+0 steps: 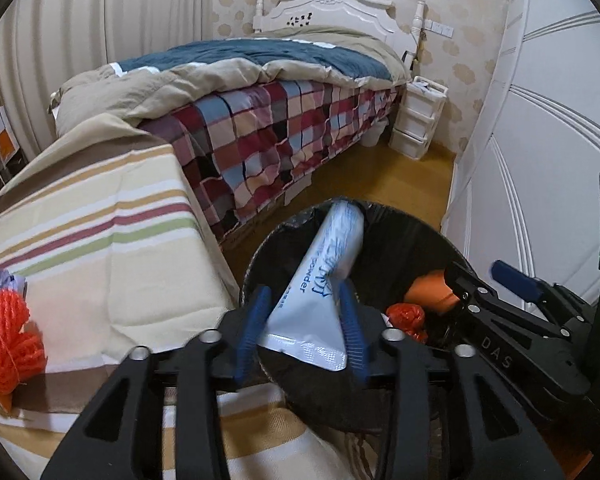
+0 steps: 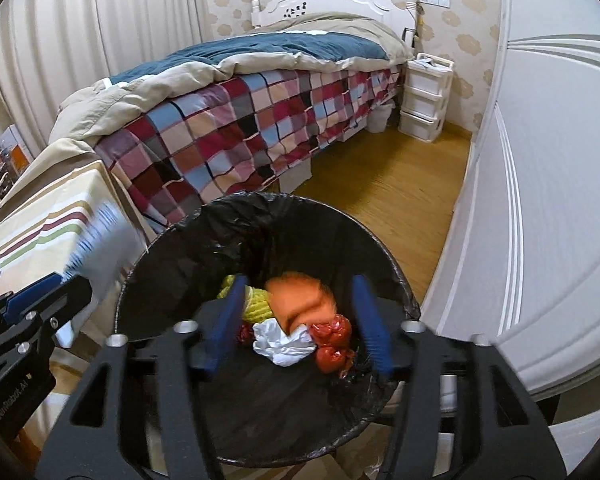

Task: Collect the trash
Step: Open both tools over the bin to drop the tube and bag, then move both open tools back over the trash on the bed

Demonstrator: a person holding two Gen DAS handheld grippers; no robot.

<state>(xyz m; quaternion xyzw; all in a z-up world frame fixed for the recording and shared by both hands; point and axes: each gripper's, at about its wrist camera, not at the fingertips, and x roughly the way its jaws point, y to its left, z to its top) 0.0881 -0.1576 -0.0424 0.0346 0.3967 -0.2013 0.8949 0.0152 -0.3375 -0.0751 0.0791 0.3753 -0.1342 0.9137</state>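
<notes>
My left gripper (image 1: pixel 304 304) is shut on a white and blue powder pouch (image 1: pixel 324 280), held over the near rim of a black-lined trash bin (image 1: pixel 400 236). The pouch shows blurred in the right wrist view (image 2: pixel 100 244), beside the left gripper (image 2: pixel 56 292). My right gripper (image 2: pixel 300 300) is open and empty above the bin (image 2: pixel 172 256), which holds an orange item (image 2: pixel 300 300), a yellow item (image 2: pixel 256 308), crumpled white paper (image 2: pixel 284 342) and red wrappers (image 2: pixel 332 340). The right gripper also shows in the left wrist view (image 1: pixel 480 276).
A table with a striped cloth (image 1: pixel 100 240) stands left of the bin, with an orange yarn ball (image 1: pixel 8 344) on it. A bed with a checked cover (image 2: pixel 240 136) lies behind. White drawers (image 2: pixel 424 100) stand by the far wall, a white wardrobe (image 2: pixel 540 200) at right.
</notes>
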